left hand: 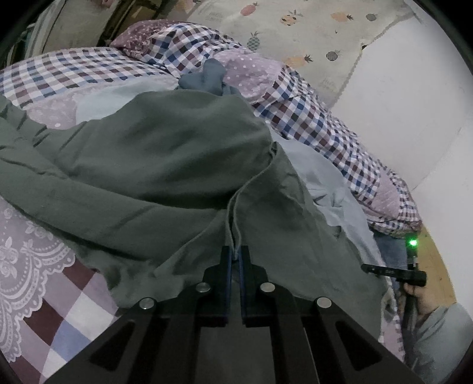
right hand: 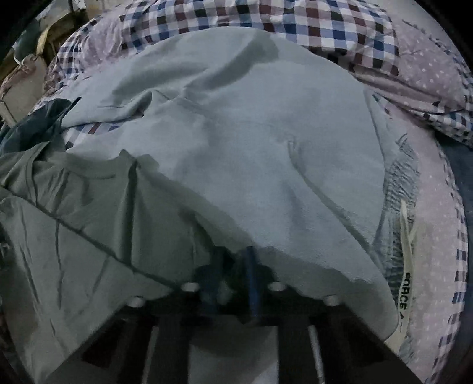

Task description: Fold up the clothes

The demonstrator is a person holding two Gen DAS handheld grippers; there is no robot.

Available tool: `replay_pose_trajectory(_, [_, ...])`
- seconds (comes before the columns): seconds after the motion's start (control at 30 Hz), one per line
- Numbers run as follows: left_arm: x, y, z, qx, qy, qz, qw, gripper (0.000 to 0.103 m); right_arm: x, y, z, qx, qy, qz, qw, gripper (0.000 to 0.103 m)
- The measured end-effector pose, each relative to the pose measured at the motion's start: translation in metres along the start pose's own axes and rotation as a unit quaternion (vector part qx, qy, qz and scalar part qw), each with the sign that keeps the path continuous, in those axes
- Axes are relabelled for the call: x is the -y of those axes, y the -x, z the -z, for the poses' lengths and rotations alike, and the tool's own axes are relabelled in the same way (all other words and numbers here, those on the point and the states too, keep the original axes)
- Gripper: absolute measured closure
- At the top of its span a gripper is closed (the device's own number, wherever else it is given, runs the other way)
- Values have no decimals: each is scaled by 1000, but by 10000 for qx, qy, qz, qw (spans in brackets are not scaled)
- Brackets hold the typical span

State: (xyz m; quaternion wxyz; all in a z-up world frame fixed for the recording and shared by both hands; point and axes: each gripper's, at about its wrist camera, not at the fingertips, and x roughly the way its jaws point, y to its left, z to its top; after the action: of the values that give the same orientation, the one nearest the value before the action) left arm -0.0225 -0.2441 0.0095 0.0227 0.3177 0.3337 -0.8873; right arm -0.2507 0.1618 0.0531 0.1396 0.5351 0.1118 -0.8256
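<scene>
A grey-green garment [left hand: 165, 165] lies crumpled across the bed. My left gripper [left hand: 235, 254] is shut on a pinched fold of its near edge. Under it, to the right, lies a light blue garment [left hand: 328, 183]. In the right wrist view the light blue garment [right hand: 251, 141] fills the middle, with the grey-green garment [right hand: 74, 224] at the left. Both drape over the blurred tips of my right gripper [right hand: 232, 261], so its grip is hidden. The right gripper [left hand: 393, 273] also shows from the side at the bed's right edge, held by a hand [left hand: 419, 298].
A checked and dotted quilt [left hand: 310, 118] is bunched along the far and right sides of the bed. A dark blue garment [left hand: 211, 78] lies on it at the back. A pineapple-print sheet [left hand: 295, 26] and a white wall [left hand: 399, 103] lie beyond. A printed garment edge [right hand: 405, 236] shows at right.
</scene>
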Motion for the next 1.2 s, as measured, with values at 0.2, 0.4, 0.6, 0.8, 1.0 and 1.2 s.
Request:
replay_pose_trajectory(0.2, [1, -2, -2, -109, -52, 67, 9999, 99, 2, 5, 4, 111, -86, -1, 9999, 97])
replay_pose_trajectory(0.4, [13, -6, 1, -131, -480, -288, 9983, 59, 3, 3, 4, 158, -197, -241, 9994, 93])
replay_pose_trajectory(0.6, [12, -10, 0, -144, -516, -427, 9977, 49, 8, 5, 3, 221, -242, -492, 9983, 66])
replay_pose_trajectory(0.8, [7, -6, -2, -19, -365, -257, 9990, 72, 10, 3, 2, 258, -257, -583, 9976, 66])
replay_pose_trajectory(1.0, [-1, -5, -4, -35, -100, -178, 9998, 100, 22, 5, -2, 364, -464, -580, 9966, 66])
replay_pose_trajectory(1.2, [2, 0, -2, -1, -160, -168, 9997, 100, 15, -5, -12, 145, -300, -813, 9961, 66])
